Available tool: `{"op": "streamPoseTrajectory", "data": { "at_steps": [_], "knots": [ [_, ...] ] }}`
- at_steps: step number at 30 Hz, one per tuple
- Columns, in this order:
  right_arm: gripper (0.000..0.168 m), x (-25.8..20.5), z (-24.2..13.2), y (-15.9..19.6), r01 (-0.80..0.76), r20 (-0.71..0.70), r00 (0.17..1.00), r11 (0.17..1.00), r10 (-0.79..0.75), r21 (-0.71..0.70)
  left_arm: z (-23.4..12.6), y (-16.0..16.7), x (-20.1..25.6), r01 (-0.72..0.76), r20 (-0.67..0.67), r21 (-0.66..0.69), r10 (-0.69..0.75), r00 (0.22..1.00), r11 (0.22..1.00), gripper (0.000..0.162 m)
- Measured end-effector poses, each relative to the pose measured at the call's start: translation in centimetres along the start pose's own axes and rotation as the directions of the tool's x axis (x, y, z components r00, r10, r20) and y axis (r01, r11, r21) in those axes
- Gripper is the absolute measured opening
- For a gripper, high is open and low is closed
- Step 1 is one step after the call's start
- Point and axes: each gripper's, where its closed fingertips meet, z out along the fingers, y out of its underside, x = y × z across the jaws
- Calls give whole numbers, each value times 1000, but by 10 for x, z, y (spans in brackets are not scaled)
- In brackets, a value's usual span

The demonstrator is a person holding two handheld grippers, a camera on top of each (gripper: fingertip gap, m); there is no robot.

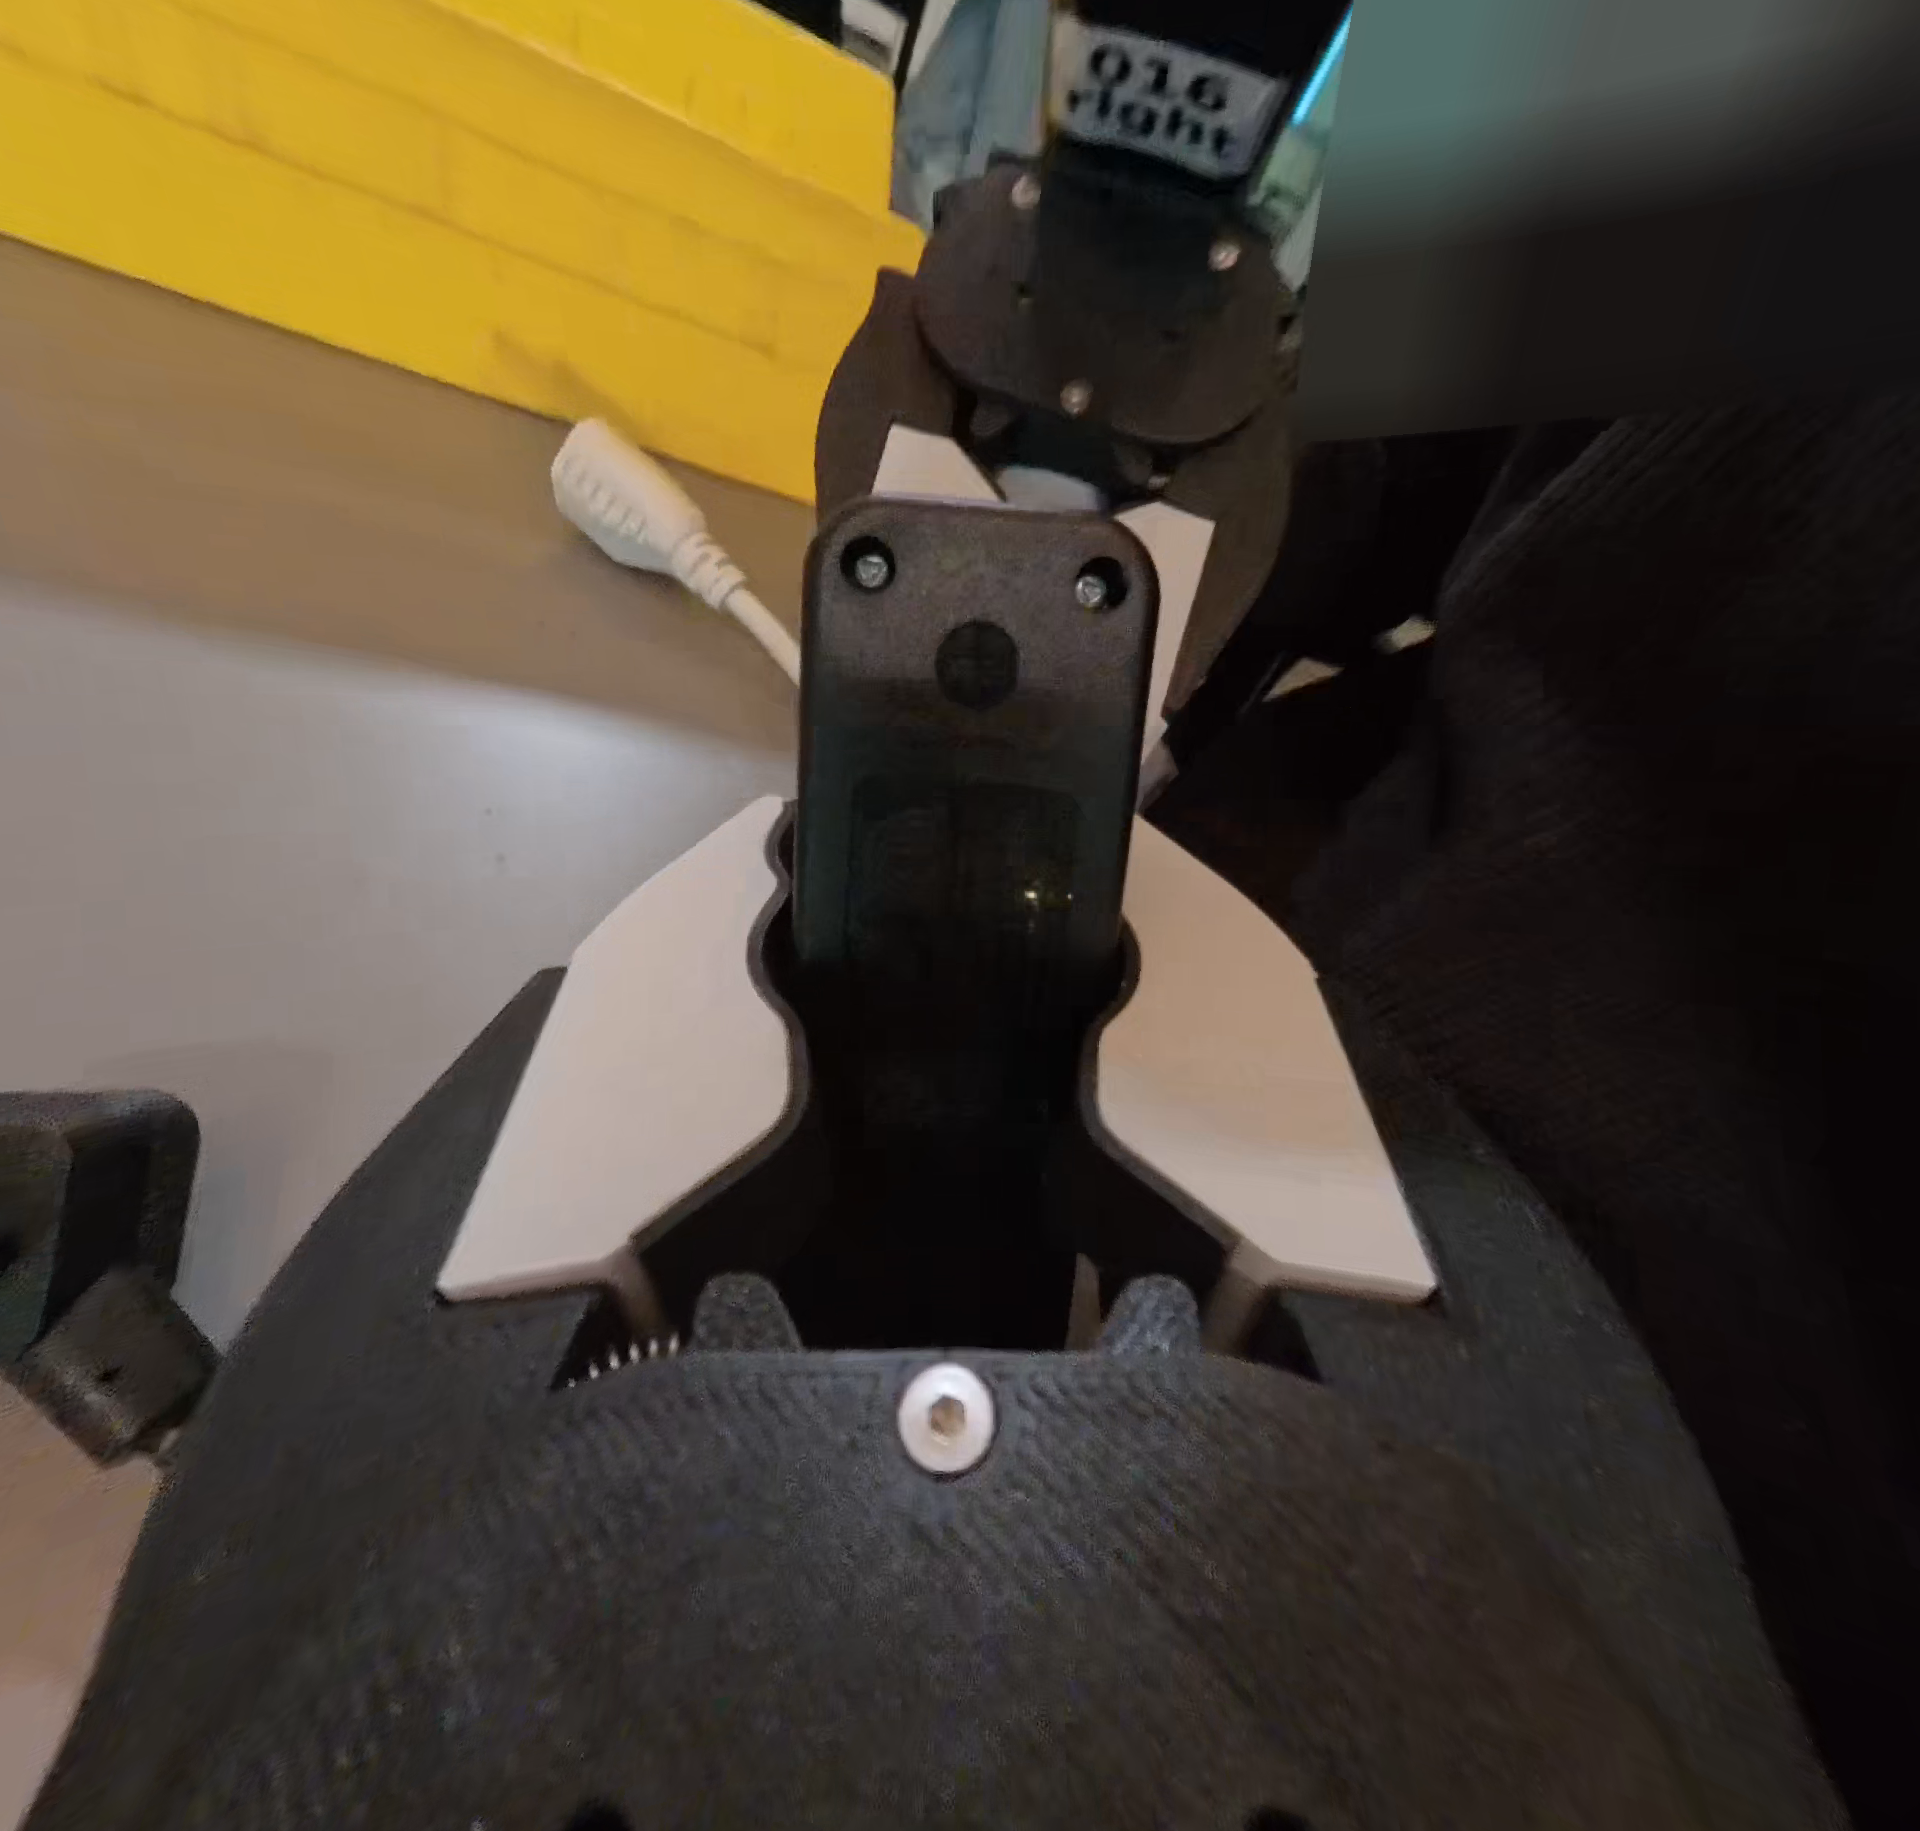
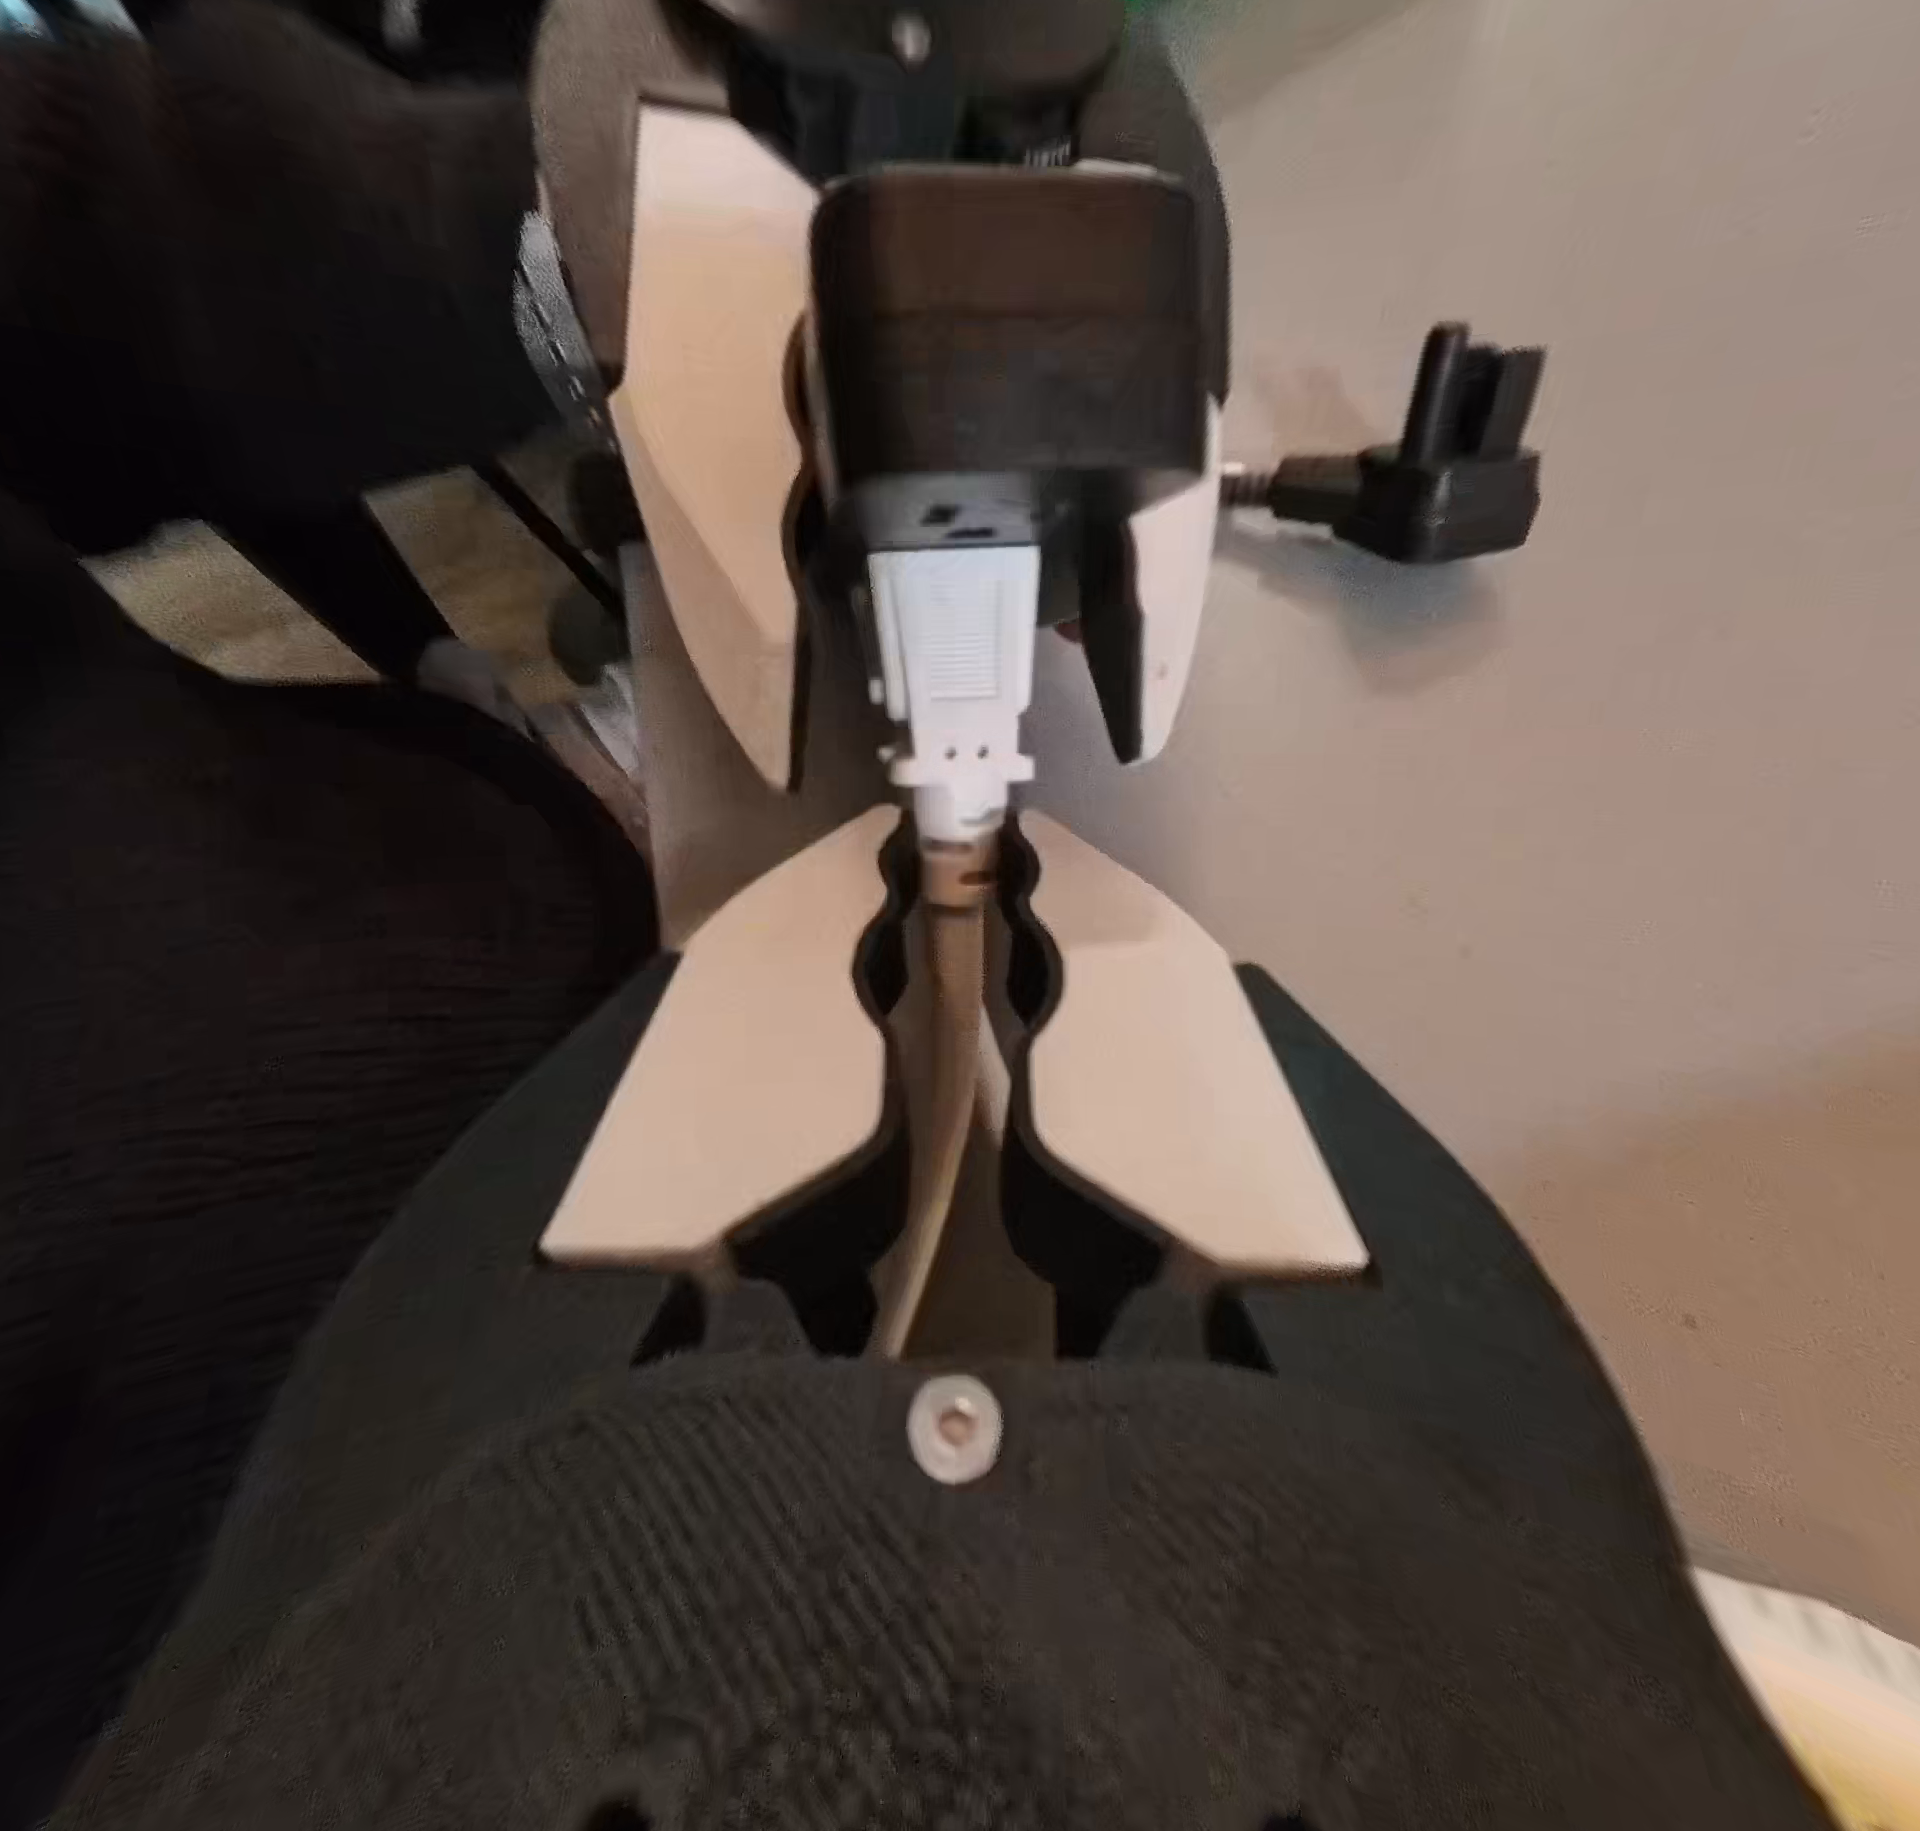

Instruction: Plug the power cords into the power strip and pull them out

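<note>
So the left gripper [image 1: 951, 888] is clamped on a black power strip [image 1: 977, 701], holding it up off the table so its socket end points at the other tool. I'd guess that's just to brace it against the push or pull.

Facing it, the right gripper [image 2: 961, 888] is closed down on a white cord [image 2: 940, 1054] just behind its white plug [image 2: 951, 638]. The plug's nose is right at the strip's socket face [image 2: 951, 519] (can't tell if it's fully seated or partway out). Gripping at the neck keeps it in line with the socket, though I'd worry the cord flexes there.

Loose stuff: another white connector [image 1: 623, 508] lies on the table [image 1: 312, 794] beside a yellow bin [image 1: 416, 171] in the left view, and a black angled plug [image 2: 1444, 477] sits out to the right in the right view, untouched.

The table is a smooth pale tan top. Someone's dark sleeve [image 1: 1610, 846] fills the right edge of the left view.
</note>
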Motion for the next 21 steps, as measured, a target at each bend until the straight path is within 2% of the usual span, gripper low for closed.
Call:
{"op": "streamPoseTrajectory", "data": {
  "at_steps": [1,2,4,5,11,15,17,19,21],
  "knots": [
    [16,1,1,2,44,-42,998,998,-45,-35,1,5,-1,-17,11,-27,18,1000,999,53],
    [16,-1,-2,-4,59,-58,997,998,-59,-11,-2,4,2,-27,-6,-11,27,1000,1000,54],
    [16,-3,-17,-24,9,-12,1000,995,-8,97,-12,-9,8,-13,-42,69,16,999,998,54],
    [16,-3,-20,-25,-6,13,1000,995,4,99,-10,-9,8,-24,-31,65,26,999,998,54],
    [16,-2,-14,-13,40,-18,999,998,-40,47,-5,-1,6,-46,-3,10,46,999,999,54],
    [16,-2,-7,-7,8,-9,1000,999,-8,35,-3,3,3,-34,8,-11,35,999,999,54],
    [16,1,-9,-9,14,-30,999,999,-13,40,-8,-9,6,-10,-11,53,10,1000,999,66],
    [16,7,-11,-8,11,-66,998,999,-8,40,-24,-39,6,23,9,214,-26,1000,977,83],
    [15,13,-12,-9,-11,-88,996,999,15,50,-40,-67,1,26,102,335,-64,993,942,95]
  ]
}}
